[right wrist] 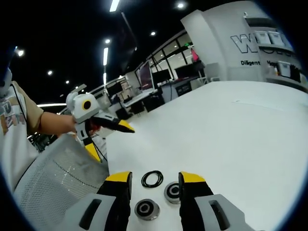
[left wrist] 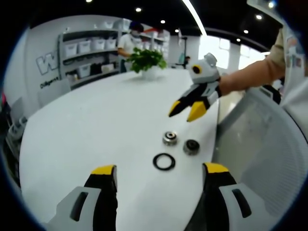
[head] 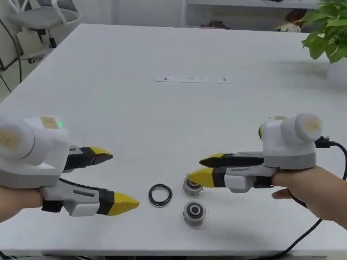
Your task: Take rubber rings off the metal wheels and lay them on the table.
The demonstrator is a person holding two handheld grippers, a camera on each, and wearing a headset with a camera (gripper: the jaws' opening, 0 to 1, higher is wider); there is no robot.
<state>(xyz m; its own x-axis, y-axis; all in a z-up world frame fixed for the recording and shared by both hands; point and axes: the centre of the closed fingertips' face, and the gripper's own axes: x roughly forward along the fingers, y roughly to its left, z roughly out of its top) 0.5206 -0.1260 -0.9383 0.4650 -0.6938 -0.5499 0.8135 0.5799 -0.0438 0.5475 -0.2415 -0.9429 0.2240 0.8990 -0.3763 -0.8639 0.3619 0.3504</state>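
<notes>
One ring [head: 160, 195] lies flat on counter [head: 162, 119], beside two wheels [head: 194, 211]. I hover right gripper [head: 196, 169], part-open, by far wheel [head: 192, 186] to seize it; left gripper [head: 122, 180] wide, empty, ready to brace.

Place: an open-plan office with a lab-like work area.
Work surface: a big white table [head: 162, 108] running ahead of both grippers.
Storage: far ahead of the left gripper [left wrist: 159, 169], shelving [left wrist: 89, 53] with white bins, next to large wall lettering [left wrist: 47, 65].
Greenery: a potted plant [left wrist: 147, 60] at the table's far end, ahead of the left gripper.
Workstations: well beyond the right gripper [right wrist: 151, 177], monitors [right wrist: 156, 76] on desks.
Ceiling: dark, with strip lights [right wrist: 114, 5] above the right gripper.
Seating: a white mesh chair back [right wrist: 53, 183] just left of the right gripper.
</notes>
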